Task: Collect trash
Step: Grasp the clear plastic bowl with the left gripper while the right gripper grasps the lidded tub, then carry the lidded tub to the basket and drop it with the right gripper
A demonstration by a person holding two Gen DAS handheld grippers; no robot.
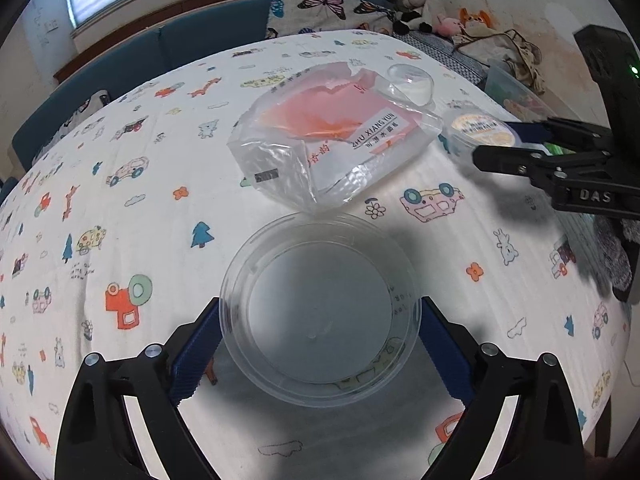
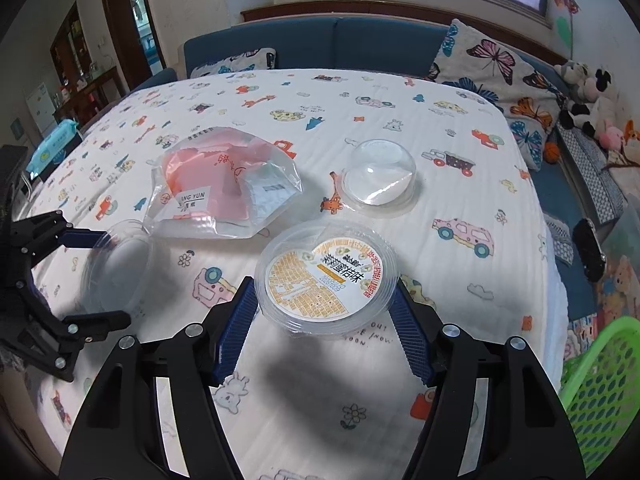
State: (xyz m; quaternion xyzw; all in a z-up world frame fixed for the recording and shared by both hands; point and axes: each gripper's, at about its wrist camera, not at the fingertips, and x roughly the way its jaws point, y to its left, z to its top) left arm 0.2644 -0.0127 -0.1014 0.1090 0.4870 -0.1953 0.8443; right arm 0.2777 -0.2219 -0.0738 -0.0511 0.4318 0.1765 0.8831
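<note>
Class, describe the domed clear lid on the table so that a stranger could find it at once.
Start at the table with the cartoon-print cloth. Beyond the pink-filled plastic bag, toward the butterfly pillow, sits the domed clear lid, alone and untouched. Unlike the printed container and the clear bowl, it bulges upward, carries no label, and no gripper is around it.

I'm looking across the table [image 2: 400, 92], covered in a cartoon-print cloth. Behind it runs a blue sofa [image 2: 360, 40], with a butterfly pillow [image 2: 492, 68] at the table's far right corner. Stuffed animals [image 2: 588, 96] are piled right of that pillow. A wipes pack [image 2: 52, 148] sits off the table's left edge.
</note>
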